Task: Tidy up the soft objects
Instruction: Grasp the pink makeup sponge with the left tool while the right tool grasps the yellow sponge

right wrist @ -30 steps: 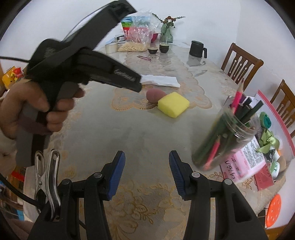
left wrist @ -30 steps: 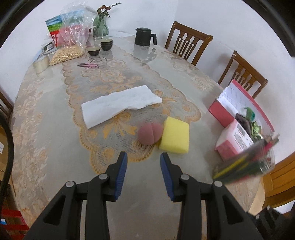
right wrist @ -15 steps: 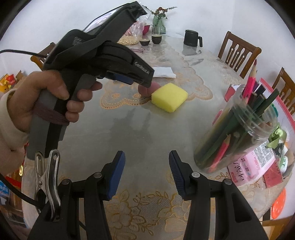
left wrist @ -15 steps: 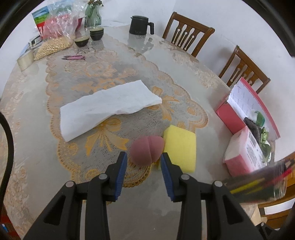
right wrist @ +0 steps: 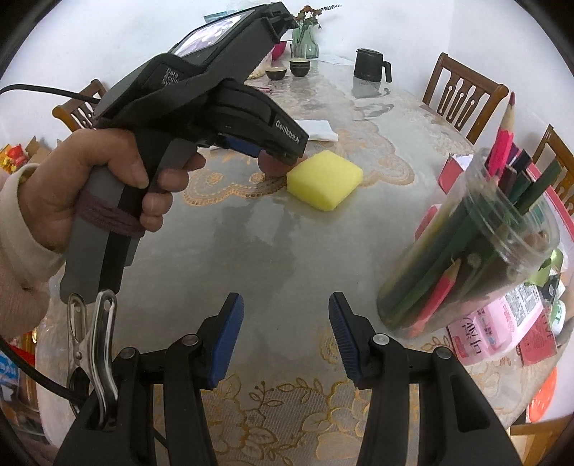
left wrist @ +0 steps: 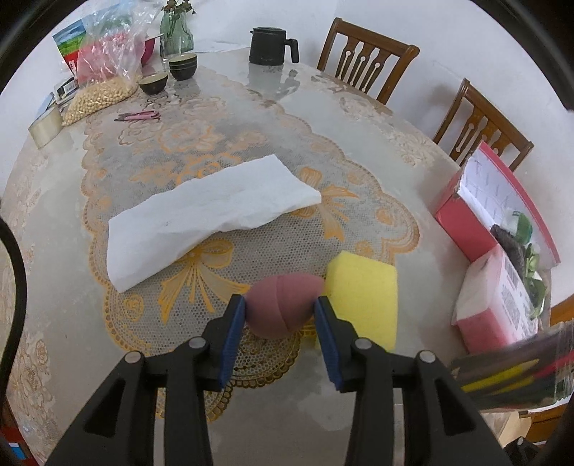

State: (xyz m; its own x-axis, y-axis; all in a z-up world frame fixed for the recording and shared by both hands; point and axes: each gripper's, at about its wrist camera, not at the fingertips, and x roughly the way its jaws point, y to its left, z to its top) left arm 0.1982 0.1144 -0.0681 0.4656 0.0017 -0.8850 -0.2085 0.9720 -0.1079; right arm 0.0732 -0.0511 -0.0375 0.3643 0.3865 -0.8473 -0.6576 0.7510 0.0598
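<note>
The left hand-held gripper (left wrist: 280,315) is down at the worktop (left wrist: 64,308) with the one pink egg-shaped sponge (left wrist: 283,304) between its two blue pads (left wrist: 233,333). The pads sit right at the sponge's sides, the jaws set narrow, but I cannot tell whether they are pressing on it. The sponge lies on the lace cloth, touching the single yellow sponge block (left wrist: 362,301) on its right. Beyond both lies one folded white tissue (left wrist: 204,211).

A person's hand (right wrist: 89,186) grips the left tool's handle. The right hand-held gripper (right wrist: 287,337) hangs over bare worktop nearer the table's edge, jaws about half apart with nothing between them. Beside it stands one clear jar of coloured pencils (right wrist: 473,258).

Farther back I count three small dark cups (left wrist: 154,80), one black lidded mug (left wrist: 271,46), one green glass vase (left wrist: 176,34), one bag of beans (left wrist: 100,96) and one roll of tape (left wrist: 45,125). Two wooden chairs (left wrist: 366,61) stand along the far side, and one red open box (left wrist: 480,215) sits at the right edge.
</note>
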